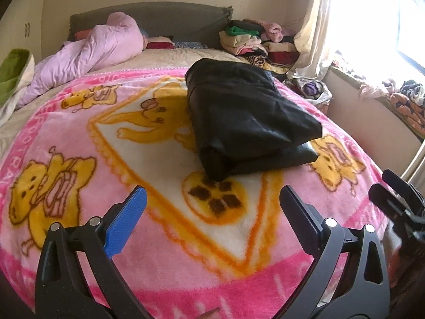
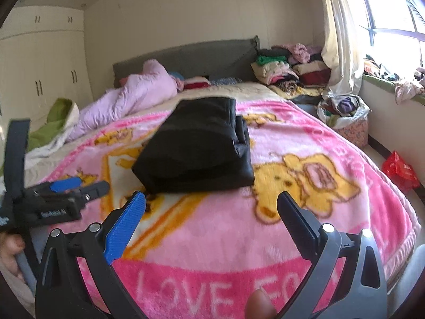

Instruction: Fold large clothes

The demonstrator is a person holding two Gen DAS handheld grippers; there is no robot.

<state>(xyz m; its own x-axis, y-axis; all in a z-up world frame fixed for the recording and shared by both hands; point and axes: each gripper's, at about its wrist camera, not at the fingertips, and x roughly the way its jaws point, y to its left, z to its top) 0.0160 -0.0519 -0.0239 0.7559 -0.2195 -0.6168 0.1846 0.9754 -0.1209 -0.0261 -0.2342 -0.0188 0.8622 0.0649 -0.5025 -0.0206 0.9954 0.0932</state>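
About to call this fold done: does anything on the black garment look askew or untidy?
Mostly neat. The black garment lies folded on the pink blanket, but a lower layer juts out past the top fold along its right edge. Both grippers are open, clear of it.

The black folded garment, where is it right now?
The black folded garment lies on the pink cartoon blanket, mid-bed in both wrist views, ahead of both open claws and short of the lilac quilt.

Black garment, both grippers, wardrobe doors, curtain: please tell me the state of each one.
Black garment: folded, lying on the pink blanket.
Left gripper: open, holding nothing.
Right gripper: open, holding nothing.
Wardrobe doors: closed.
Curtain: drawn aside from the window.
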